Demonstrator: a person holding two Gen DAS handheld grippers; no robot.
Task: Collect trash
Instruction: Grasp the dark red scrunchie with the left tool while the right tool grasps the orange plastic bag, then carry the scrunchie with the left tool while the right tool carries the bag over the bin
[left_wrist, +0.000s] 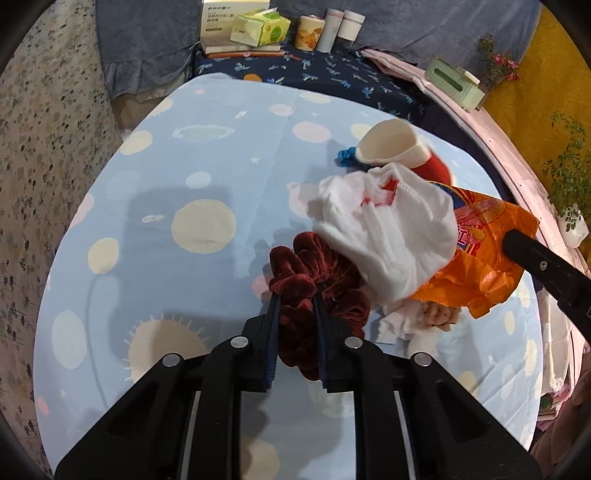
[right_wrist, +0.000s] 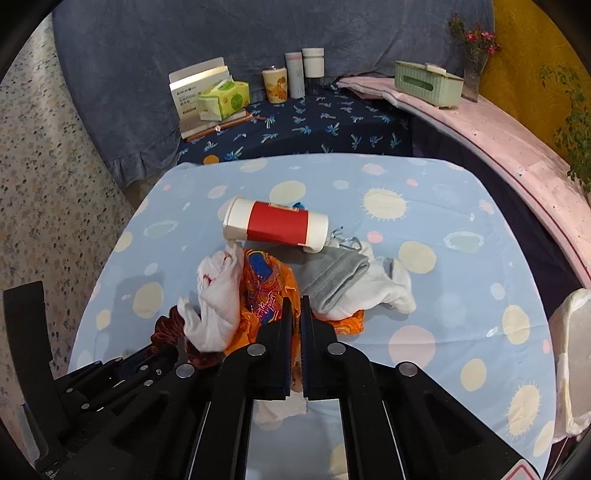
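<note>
A table draped in a pale blue cloth printed with suns and dots is filling both views, and the trash is lying heaped near its front middle. Behind it, a dark blue palm-print surface is carrying a white box, a green tissue pack and three canisters, while a pink ledge is curving along the right with a green tissue holder sitting on it.

In the pile, a white cup with a red band is lying on its side at the far edge. Just in front of it, a crumpled white tissue with red stains is resting over an orange plastic bag, and grey and white cloths are lying to the right of the bag. A dark red velvet scrunchie is lying at the near left of the heap, touching the tissue.

The left gripper is pointing down at the scrunchie, its fingers drawn narrow and pinching a fold of the velvet between them. The right gripper is reaching into the pile's middle, its fingers nearly together and clamping an edge of the orange bag. In the left wrist view, one finger of the right gripper is showing against the bag's right edge.
</note>
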